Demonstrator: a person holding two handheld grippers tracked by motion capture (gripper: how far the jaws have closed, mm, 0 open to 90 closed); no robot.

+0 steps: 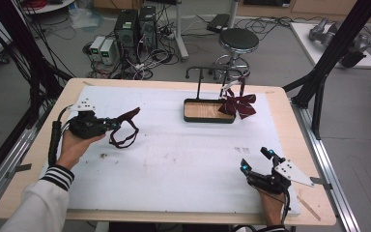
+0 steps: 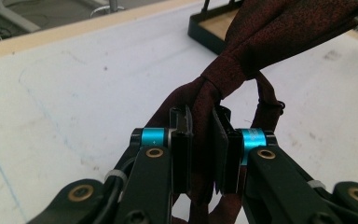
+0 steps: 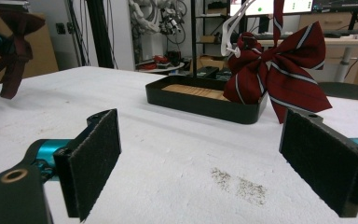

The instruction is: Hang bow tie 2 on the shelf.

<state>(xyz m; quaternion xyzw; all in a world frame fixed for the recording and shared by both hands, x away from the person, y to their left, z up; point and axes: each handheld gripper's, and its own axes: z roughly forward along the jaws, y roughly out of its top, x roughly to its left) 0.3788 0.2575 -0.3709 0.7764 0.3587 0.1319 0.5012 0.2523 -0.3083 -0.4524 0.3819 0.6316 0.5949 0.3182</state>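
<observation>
A plain dark red bow tie point(image 1: 128, 116) with a looped strap hangs above the left side of the white mat, and my left gripper point(image 1: 113, 123) is shut on it. In the left gripper view the pads of that gripper point(image 2: 203, 135) pinch the fabric just below the bow tie's point(image 2: 279, 28) knot. A striped dark red bow point(image 1: 237, 104) hangs from a small rack over a black tray point(image 1: 207, 119) with a wooden floor. My right gripper point(image 1: 257, 160) rests low at the front right, open, nothing between its pads. In its own view the right gripper point(image 3: 203, 144) faces the striped bow point(image 3: 279, 70) and the tray point(image 3: 200, 105).
A white mat point(image 1: 174, 159) covers most of the wooden table point(image 1: 19, 193). A black frame post point(image 1: 328, 63) rises off the table's right rear corner. Behind the table stand a stool point(image 1: 238, 41) and computers point(image 1: 135, 29) amid floor cables.
</observation>
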